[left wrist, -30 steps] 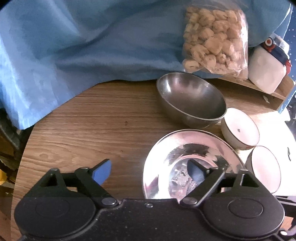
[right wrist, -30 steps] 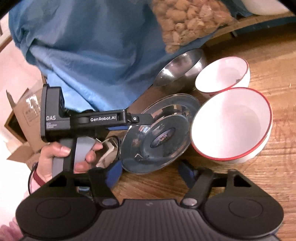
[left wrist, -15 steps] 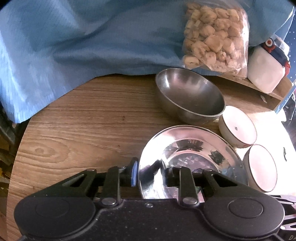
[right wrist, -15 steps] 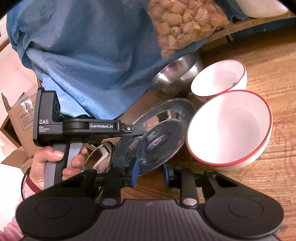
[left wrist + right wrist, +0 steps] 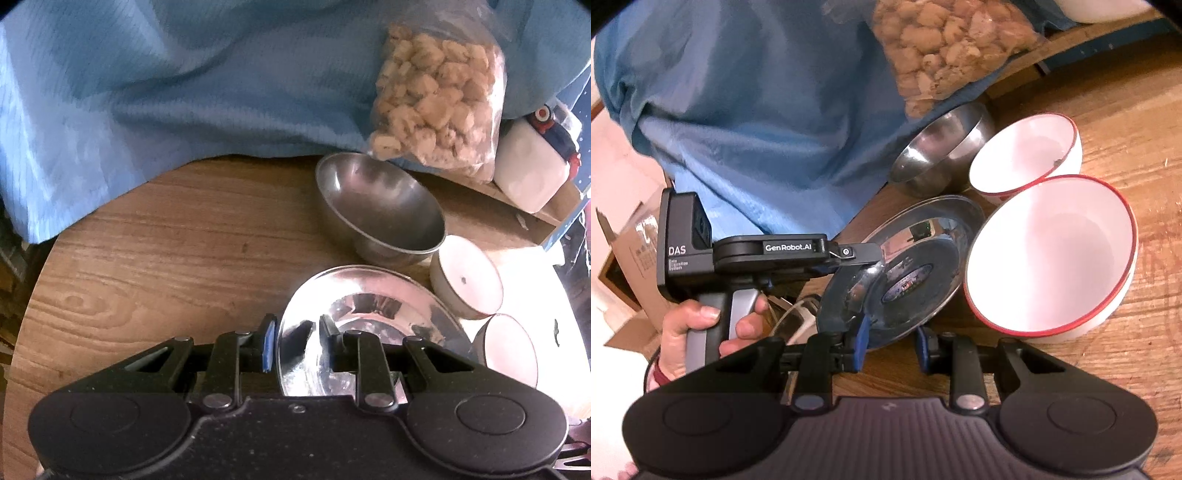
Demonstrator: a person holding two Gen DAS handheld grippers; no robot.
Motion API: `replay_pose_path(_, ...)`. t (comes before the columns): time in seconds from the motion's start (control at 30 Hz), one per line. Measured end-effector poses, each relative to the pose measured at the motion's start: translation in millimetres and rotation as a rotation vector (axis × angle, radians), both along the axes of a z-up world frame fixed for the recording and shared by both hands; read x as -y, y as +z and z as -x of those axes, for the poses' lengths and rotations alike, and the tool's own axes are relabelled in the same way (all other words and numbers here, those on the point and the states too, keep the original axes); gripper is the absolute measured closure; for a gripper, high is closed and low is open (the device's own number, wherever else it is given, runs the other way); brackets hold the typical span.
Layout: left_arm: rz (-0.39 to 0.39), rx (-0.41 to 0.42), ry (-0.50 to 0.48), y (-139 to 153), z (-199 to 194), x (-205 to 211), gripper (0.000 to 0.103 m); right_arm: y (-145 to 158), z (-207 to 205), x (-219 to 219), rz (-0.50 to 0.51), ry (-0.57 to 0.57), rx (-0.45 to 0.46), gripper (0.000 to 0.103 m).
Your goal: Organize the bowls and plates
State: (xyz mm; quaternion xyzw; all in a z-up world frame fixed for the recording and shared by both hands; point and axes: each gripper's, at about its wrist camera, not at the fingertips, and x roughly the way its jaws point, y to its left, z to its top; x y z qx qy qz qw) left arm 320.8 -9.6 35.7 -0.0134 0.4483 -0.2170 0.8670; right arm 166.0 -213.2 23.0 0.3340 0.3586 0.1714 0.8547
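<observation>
Wood-grain brown, the round tabletop (image 5: pixel 155 266) fills most of both views, its curved edge showing at the left of the left wrist view. Over its far side lies a large crumpled blue cloth (image 5: pixel 177 92), and on that cloth rests a clear plastic bag of pale beige chunks (image 5: pixel 439 107). Off the table's left edge, in the right wrist view, an open cardboard box (image 5: pixel 626 258) sits lower down. On the table the dishes cluster together: a large white bowl with a red rim (image 5: pixel 1052 254) sits just beside a shiny flat steel plate (image 5: pixel 369 325), with a smaller white red-rimmed bowl (image 5: pixel 1027 151) behind it and a plain steel bowl (image 5: pixel 380 210) behind the plate, near the cloth. A white plastic container with a blue and red top (image 5: pixel 532 166) stands on a raised wooden ledge at the far right. The steel plate is tilted, its left side lifted off the wood. The left gripper (image 5: pixel 295 336), held by a hand (image 5: pixel 701 325), has its jaws pinching the plate's rim, one finger outside and one inside. The right gripper (image 5: pixel 892 345) has its jaws narrowed around the plate's near edge; whether both blue pads (image 5: pixel 862 339) press the metal cannot be told.
</observation>
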Motion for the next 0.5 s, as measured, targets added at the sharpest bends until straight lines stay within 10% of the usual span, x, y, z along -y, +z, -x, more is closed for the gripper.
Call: replay_pose_path(0.5, 0.039, 0.032, 0.028, 21, 20, -16, 0.081, 11, 7, -3, 0.003, 0.012, 0.050, 0.076)
